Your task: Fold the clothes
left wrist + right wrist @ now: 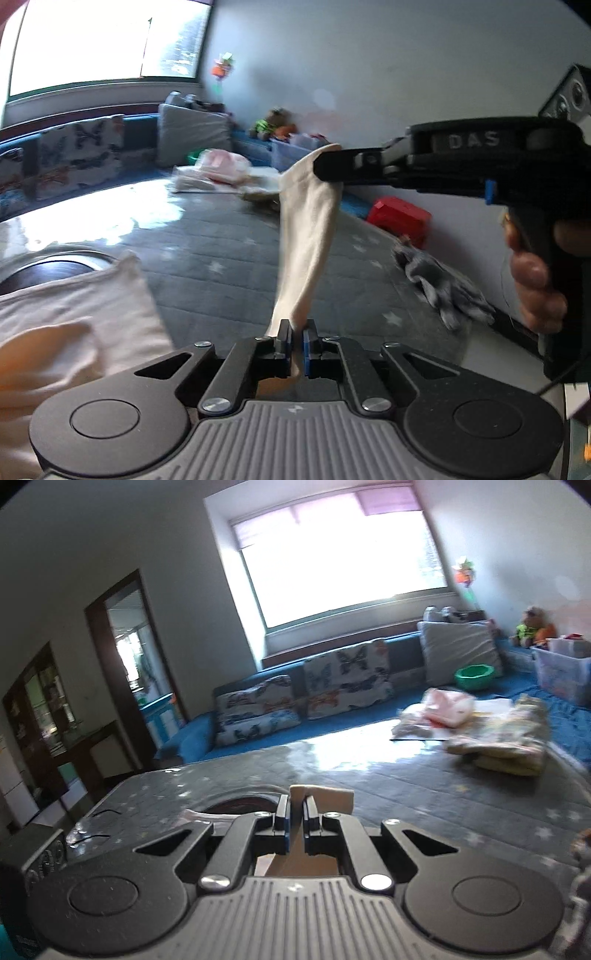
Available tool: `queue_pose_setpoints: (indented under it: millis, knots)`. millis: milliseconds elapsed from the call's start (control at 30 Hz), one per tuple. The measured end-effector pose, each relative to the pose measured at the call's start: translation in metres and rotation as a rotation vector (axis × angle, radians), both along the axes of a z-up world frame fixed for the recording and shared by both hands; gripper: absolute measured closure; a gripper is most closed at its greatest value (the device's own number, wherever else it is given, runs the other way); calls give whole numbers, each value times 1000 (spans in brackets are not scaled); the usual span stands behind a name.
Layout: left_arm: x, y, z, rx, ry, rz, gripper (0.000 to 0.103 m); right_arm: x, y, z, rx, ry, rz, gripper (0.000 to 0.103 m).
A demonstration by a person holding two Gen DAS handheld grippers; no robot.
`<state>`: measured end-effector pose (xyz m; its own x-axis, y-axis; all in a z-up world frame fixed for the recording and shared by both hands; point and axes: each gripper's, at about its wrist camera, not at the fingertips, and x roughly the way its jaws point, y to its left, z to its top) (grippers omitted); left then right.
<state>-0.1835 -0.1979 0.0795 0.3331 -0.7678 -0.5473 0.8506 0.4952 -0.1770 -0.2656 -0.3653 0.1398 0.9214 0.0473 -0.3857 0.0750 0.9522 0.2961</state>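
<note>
While held: cream cloth [306,236] hangs stretched above the mat [229,258].
Left hand-held gripper [297,345]: clamped on its lower end.
Right hand-held gripper [321,166]: pinching the upper corner.
Advice: keep tension even, lower flat before folding.

Right gripper's [325,168] body runs off the frame edge, and that far clothes pile [221,171] is just blur.

Right tool [294,825] clamped tight on a cream cloth [320,798] — a corner pokes up between the fingers, the rest hidden below. Ahead, the grey star-patterned worktop [424,794] carries a pile of folded clothes [480,727] at the far right. Behind it, butterfly-print cushions [306,698] line a blue sofa under the bright window [343,565].
</note>
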Motion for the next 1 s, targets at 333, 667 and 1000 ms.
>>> queue_pose_setpoints:
  millis: [333,667,1000]
  knots:
    - [-32,-20,-27,72,54,-122,95,-41,-39,-48,49,110,-147,98]
    - [-44,-19,-34,99,78,-207,82,-87,-59,-97,100,271,-281,96]
    - [-10,3,-23,119,3,-56,61,-82,-76,-100,81,281,-310,83]
